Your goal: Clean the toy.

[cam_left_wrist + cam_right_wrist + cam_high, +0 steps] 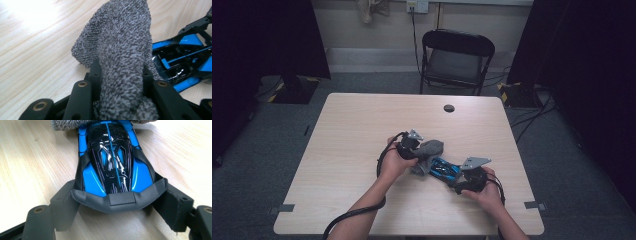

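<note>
cloth [120, 50] clamped – toy car [112, 162] gripped

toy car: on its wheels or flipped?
On its wheels, it seems. In the right gripper view the toy car shows its glossy blue-black top, rear held by the right gripper; the wheels themselves are hidden.

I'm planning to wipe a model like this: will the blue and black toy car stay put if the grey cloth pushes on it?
Probably only while held. The toy car looks like glossy hard plastic, so likely slippery and light. The right tool clamps its dark end, which should stop it rolling. The grey cloth, gripped by the left tool, droops floppy, so it probably pushes gently.
</note>
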Available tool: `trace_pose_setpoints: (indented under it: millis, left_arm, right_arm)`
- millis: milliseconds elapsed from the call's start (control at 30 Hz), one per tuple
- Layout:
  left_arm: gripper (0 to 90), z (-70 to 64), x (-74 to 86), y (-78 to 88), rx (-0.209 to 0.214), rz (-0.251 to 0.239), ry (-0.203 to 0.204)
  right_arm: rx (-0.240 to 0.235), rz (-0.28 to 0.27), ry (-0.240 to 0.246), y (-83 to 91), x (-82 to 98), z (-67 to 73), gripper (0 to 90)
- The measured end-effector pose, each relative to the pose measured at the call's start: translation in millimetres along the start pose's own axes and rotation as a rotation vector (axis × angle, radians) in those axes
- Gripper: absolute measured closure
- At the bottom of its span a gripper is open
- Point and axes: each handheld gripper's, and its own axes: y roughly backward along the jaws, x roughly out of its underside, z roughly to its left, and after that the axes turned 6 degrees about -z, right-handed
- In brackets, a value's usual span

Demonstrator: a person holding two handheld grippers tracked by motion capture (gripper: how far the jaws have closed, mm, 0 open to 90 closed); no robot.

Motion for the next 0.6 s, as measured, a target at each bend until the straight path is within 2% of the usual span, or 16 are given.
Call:
trace_pose_setpoints:
  millis: [533,600]
  left_arm:
    - [65.9,7.1,4.0,2.8,-0.007,0.002,0.025]
    - [65.9,8.3,5.3,3.0,-0.019,-0.004,0.027]
  right_arm:
    - [0.000,0.000,0.000,0.0,0.0,0.0,24.6]
    - [0.000,0.000,0.000,0.0,0.0,0.0,24.6]
